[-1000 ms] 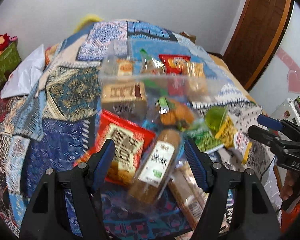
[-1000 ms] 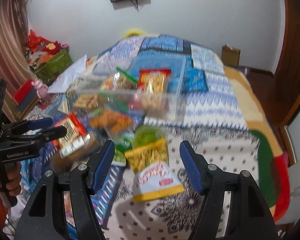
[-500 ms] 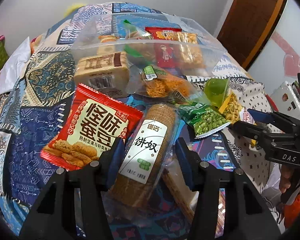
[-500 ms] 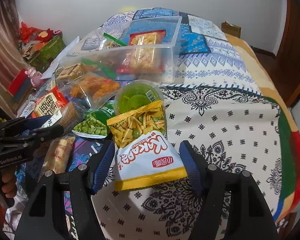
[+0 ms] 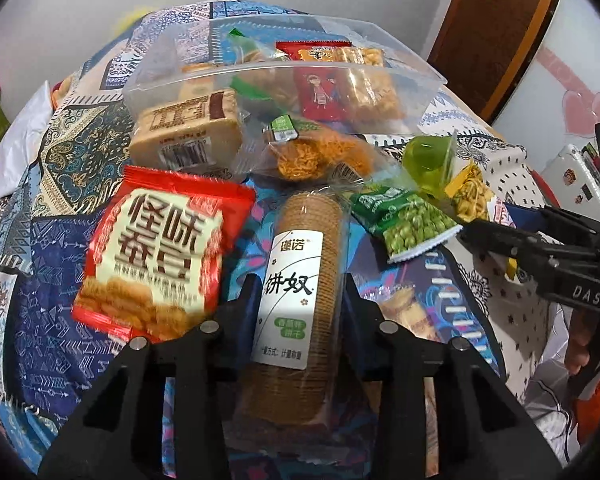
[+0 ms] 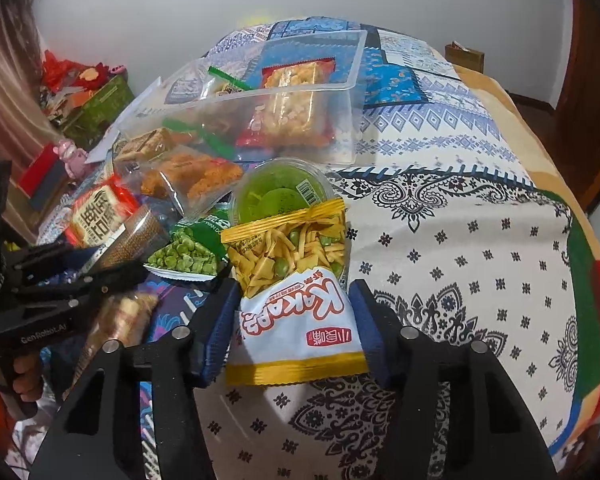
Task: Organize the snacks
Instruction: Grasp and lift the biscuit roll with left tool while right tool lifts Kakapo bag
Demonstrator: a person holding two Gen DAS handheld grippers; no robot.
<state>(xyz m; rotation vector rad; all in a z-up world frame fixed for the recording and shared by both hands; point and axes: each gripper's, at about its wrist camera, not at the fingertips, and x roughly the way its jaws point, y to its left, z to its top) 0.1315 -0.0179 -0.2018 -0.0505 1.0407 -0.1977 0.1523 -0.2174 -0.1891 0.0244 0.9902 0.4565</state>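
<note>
A brown biscuit roll (image 5: 304,236) with a white label lies on the bedspread. My left gripper (image 5: 300,292) straddles its lower half, jaws closing, both pads against its sides. A yellow-and-white snack bag (image 6: 288,248) lies on the white patterned cloth. My right gripper (image 6: 292,300) is closing on its printed lower half, pads touching both edges. A clear plastic box (image 6: 284,90) behind holds several snack packs. Between the two grippers lie a green pea bag (image 5: 412,224) and a green jelly cup (image 6: 278,196).
A red snack bag (image 5: 156,248) lies left of the roll. A beige biscuit block (image 5: 188,132) and an orange crisp pack (image 5: 312,156) rest against the box front. Another packet (image 5: 408,308) lies right of the roll. A brown door (image 5: 496,28) stands at the far right.
Both grippers came down onto the bed. The left jaws narrowed onto the biscuit roll, and the right jaws narrowed onto the yellow-and-white bag.
</note>
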